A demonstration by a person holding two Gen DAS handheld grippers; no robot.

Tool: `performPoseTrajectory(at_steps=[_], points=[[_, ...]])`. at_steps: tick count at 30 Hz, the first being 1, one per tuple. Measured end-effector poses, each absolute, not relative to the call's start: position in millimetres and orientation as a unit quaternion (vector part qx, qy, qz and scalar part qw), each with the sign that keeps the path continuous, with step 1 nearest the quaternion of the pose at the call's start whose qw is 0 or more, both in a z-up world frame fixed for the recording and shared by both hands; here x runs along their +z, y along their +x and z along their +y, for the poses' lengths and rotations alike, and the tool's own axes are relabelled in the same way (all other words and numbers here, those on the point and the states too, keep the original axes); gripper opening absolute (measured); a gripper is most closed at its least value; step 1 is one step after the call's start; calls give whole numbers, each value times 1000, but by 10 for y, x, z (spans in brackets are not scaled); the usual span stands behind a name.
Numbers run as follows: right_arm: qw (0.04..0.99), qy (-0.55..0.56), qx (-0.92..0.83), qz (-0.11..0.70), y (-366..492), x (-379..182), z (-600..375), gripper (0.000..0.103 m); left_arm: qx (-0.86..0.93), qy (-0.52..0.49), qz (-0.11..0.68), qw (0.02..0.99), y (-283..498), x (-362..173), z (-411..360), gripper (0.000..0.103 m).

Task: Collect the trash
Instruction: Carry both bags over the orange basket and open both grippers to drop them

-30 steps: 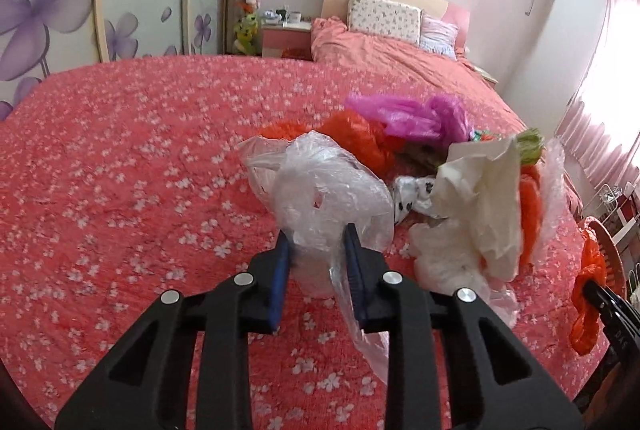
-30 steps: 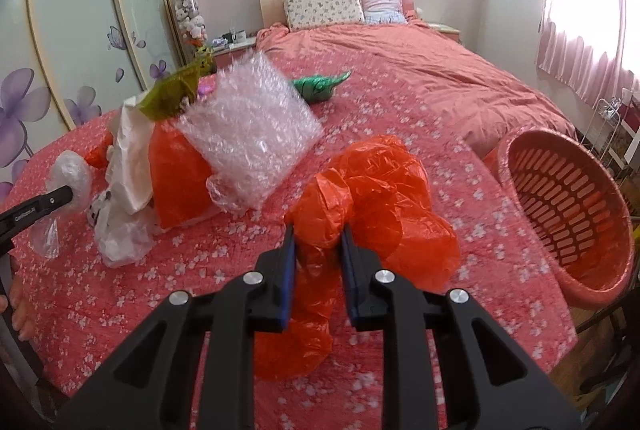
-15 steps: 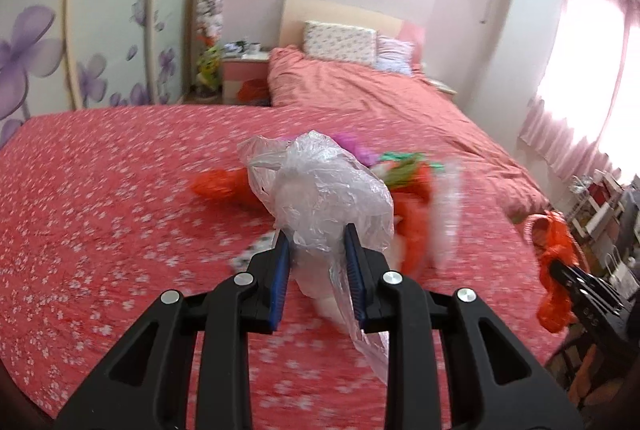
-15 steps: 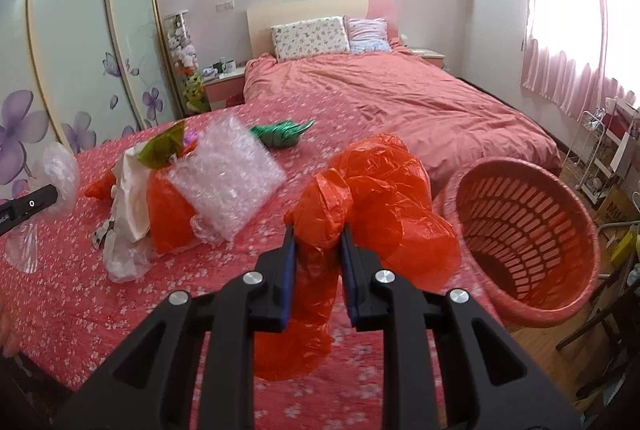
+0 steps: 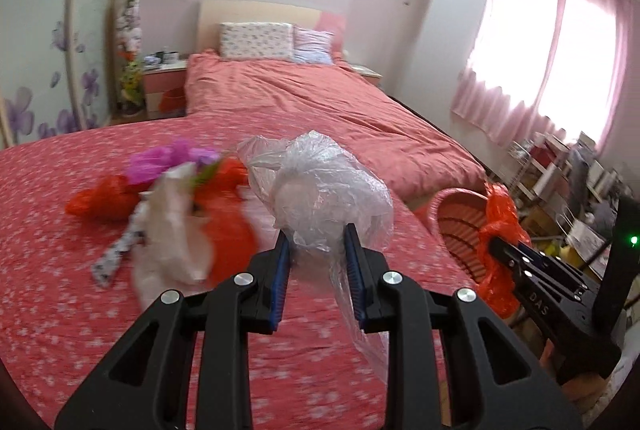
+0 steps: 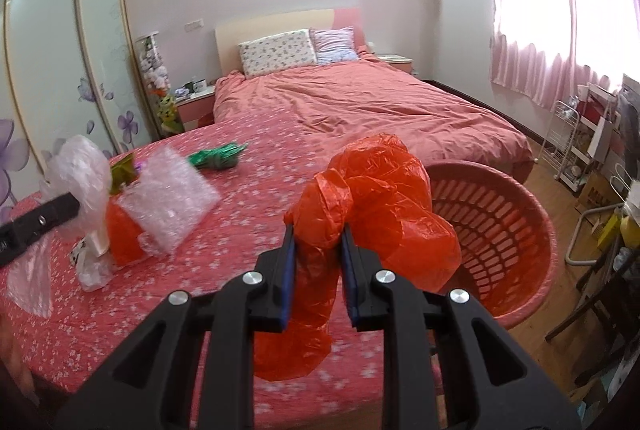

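My left gripper [image 5: 316,250] is shut on a crumpled clear plastic bag [image 5: 320,190], held above the red flowered bedspread [image 5: 60,290]. A crumpled orange plastic bag [image 6: 372,198] is pinched in my right gripper [image 6: 318,250], shut on it, just left of a pink laundry basket [image 6: 500,230]. In the left wrist view the right gripper [image 5: 516,254] with its orange bag [image 5: 496,230] hangs beside the basket [image 5: 460,226]. A pile of trash lies on the spread: bubble wrap [image 6: 172,194], orange and white bags [image 5: 172,230], a purple bag [image 5: 168,158], a green wrapper [image 6: 218,158].
A second bed with a pink duvet [image 6: 360,110] and pillows stands behind. A wardrobe with flowered sliding doors [image 6: 60,70] lines the left wall. White wire shelving [image 6: 576,142] and boxes crowd the right side by the curtained window. Wooden floor shows around the basket.
Both grippers have swung to the right and risen a little, each keeping its bag. The basket has come nearer in the right wrist view and into the left wrist view.
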State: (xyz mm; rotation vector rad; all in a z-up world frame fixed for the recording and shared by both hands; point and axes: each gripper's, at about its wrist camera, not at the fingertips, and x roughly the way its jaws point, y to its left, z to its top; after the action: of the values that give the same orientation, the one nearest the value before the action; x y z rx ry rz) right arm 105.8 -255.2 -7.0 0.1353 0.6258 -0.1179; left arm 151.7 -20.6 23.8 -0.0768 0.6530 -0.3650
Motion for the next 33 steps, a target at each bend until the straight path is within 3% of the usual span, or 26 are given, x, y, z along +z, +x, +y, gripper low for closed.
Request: performPoseTrajectory(at_steps=[33], points=[[936, 114, -139, 303, 1241, -343, -4088, 22, -347, -4, 348, 871, 1886, -91, -2076, 27]])
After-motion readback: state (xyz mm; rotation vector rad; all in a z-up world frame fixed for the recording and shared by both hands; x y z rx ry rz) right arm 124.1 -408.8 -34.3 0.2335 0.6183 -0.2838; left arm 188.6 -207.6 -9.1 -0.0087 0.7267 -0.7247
